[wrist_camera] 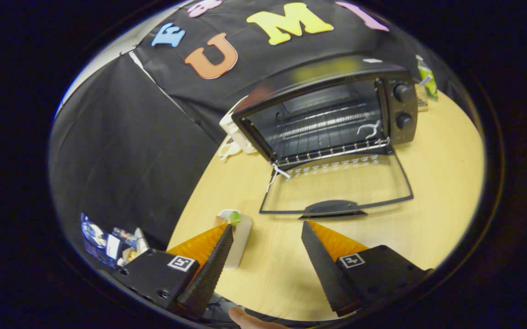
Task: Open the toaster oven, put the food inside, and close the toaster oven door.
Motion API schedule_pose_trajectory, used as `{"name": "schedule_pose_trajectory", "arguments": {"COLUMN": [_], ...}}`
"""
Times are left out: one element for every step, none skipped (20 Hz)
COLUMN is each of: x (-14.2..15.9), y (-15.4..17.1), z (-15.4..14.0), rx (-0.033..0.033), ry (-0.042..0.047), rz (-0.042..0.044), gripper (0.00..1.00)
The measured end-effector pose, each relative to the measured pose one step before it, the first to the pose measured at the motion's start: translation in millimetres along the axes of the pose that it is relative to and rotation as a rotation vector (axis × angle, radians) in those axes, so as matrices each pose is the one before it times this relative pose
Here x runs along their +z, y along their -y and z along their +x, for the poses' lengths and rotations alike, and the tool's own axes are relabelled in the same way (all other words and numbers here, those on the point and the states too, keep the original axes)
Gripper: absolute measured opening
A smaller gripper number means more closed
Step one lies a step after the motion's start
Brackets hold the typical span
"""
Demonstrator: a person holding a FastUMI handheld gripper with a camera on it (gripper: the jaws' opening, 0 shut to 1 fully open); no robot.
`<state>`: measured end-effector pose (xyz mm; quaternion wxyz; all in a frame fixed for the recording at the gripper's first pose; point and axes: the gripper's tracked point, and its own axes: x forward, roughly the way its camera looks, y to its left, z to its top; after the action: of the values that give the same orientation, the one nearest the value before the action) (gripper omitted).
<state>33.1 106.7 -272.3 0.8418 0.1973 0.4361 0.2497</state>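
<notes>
Two risks show: the tool (267, 232) hangs released and empty, short of the toaster oven (332, 109), whose door (336, 187) lies open on the worktop (437, 183). The food (232, 218) sits on a plate (240, 242) left of the door, so a careless reach could push the plate or bump the door.

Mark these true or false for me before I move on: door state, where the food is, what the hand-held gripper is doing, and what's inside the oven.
1. The toaster oven door is closed. False: it is folded down flat on the table.
2. The hand-held gripper is open, holding nothing. True.
3. The food is already on the oven rack. False: it sits on a small white tray on the table, beside one finger.
4. The rack looks bare. True.
5. The oven's two knobs sit beside its opening. True.
</notes>
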Motion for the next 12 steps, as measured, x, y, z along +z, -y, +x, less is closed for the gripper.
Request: {"name": "schedule_pose_trajectory", "arguments": {"x": [-4.61,-6.76,-4.16,-4.82,-3.56,-5.39,-3.61,-2.61,-1.00,-1.86,-0.74,-1.32], "y": [-6.96,-7.86,-4.06,-3.25,-5.64,-6.84,-5.54,-5.37,-1.79,-0.84,-0.88,0.97], "z": [1.76,3.33,4.02,5.21,5.17,3.53,5.09,4.30,3.17,4.14,4.92,4.35], "rx": [0.02985,0.02140,0.00870,0.01007,0.01744,0.02064,0.02188,0.01621,0.00385,0.00063,0.00375,-0.00352], "ry": [-0.03500,-0.02288,-0.02451,-0.02234,-0.02252,-0.02602,-0.02124,-0.01763,-0.01495,-0.01153,-0.01251,-0.01152], "rz": [0.00173,-0.00030,-0.00555,-0.00431,0.00148,0.00613,0.00765,0.00379,0.00129,0.00472,0.01186,0.03083], "gripper": [0.98,0.97,0.96,0.96,0.95,0.95,0.94,0.93,0.92,0.92,0.90,0.89]}}
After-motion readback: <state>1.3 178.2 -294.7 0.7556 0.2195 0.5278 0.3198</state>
